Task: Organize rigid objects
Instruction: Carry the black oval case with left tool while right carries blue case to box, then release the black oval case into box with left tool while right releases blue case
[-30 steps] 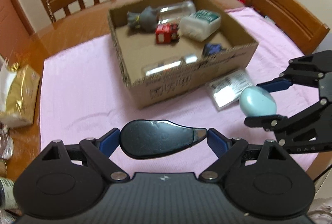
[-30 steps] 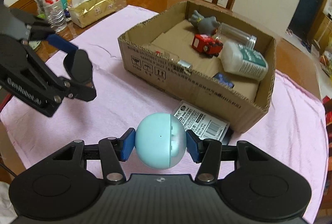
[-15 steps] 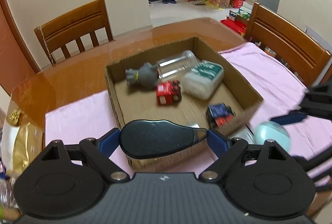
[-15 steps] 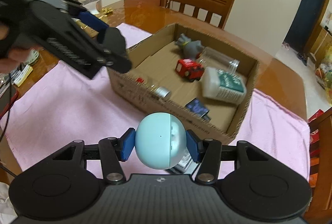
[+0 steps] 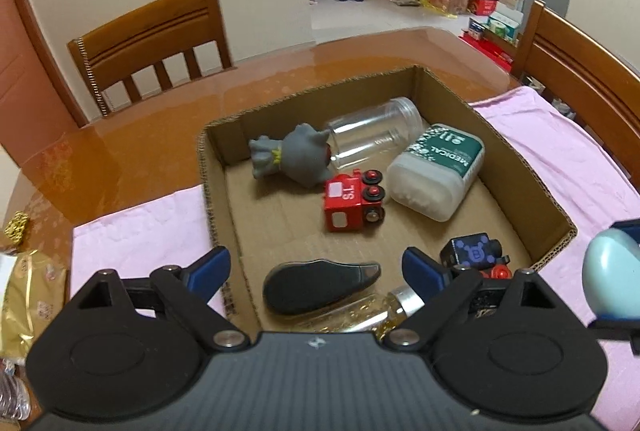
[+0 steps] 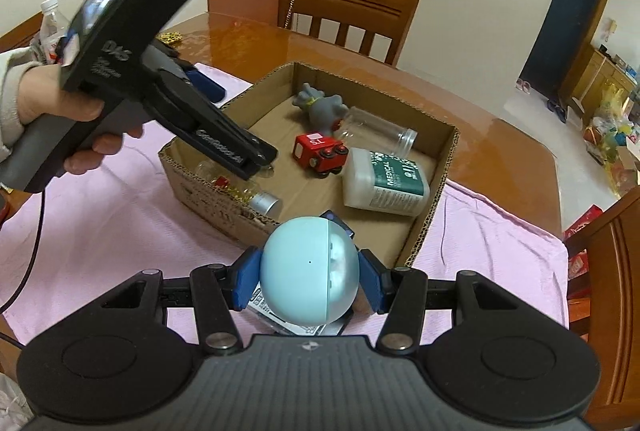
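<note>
A cardboard box (image 5: 520,167) (image 6: 436,191) stands on a pink cloth. In it lie a grey toy (image 5: 294,159), a clear jar (image 5: 376,133), a red toy truck (image 5: 352,201), a white medical bottle (image 5: 436,171), a dark blue toy (image 5: 476,251), a glitter bottle (image 5: 360,315) and a black flat object (image 5: 320,285). My left gripper (image 5: 316,271) is open above the box's near side, the black object below its fingers. My right gripper (image 6: 308,275) is shut on a pale blue egg-shaped ball (image 6: 308,271), just outside the box's near wall.
A flat labelled packet (image 6: 296,327) lies on the cloth under my right gripper. Wooden chairs (image 5: 148,39) (image 5: 576,71) stand around the table. A gold bag (image 5: 24,299) lies at the left edge. The left gripper's body (image 6: 132,71) hangs over the box's left side.
My left gripper has moved over the box and opened; the black object has left its fingers and lies in the box. My right gripper has risen toward the box with the ball.
</note>
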Demonstrator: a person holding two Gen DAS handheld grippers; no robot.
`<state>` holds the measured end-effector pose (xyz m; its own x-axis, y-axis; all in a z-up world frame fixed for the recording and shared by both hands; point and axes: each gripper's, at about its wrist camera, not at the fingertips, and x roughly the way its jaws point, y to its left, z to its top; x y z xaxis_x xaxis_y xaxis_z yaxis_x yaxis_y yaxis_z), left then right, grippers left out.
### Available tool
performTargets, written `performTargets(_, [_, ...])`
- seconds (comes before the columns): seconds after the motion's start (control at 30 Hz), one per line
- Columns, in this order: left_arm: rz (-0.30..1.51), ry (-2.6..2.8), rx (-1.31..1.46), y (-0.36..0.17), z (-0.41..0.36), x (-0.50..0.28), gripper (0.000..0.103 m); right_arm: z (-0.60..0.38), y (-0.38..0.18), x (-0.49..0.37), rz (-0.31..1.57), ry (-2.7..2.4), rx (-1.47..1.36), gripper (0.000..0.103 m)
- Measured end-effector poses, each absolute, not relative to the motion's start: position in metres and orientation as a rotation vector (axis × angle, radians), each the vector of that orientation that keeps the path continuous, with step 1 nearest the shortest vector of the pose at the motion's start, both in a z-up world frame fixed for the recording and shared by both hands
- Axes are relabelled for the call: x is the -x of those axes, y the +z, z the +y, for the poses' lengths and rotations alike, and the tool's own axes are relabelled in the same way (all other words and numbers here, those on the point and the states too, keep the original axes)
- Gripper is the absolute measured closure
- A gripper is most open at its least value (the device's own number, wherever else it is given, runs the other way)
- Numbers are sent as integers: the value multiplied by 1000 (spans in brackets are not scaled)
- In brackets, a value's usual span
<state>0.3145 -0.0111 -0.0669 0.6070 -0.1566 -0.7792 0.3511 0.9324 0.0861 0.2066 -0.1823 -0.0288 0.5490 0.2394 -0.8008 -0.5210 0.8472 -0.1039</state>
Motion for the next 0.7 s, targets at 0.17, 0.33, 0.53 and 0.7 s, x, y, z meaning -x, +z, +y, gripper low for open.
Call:
performTargets(0.17, [866,-255,-195,-54,11,-294,5,-178,-28,-217,883,468,355,45])
performTargets(0.33, [856,-177,-126,-46,38,-266,3,-164,-26,-236,871,493,361,45])
performTargets(0.53, [841,-77,-48,-42,68,-241,2,-136,-25,-265,860,547,373,45])
performTargets(0.7, [847,14,-61,-42,90,-227,3,-106,-31,-294,854,585,386,45])
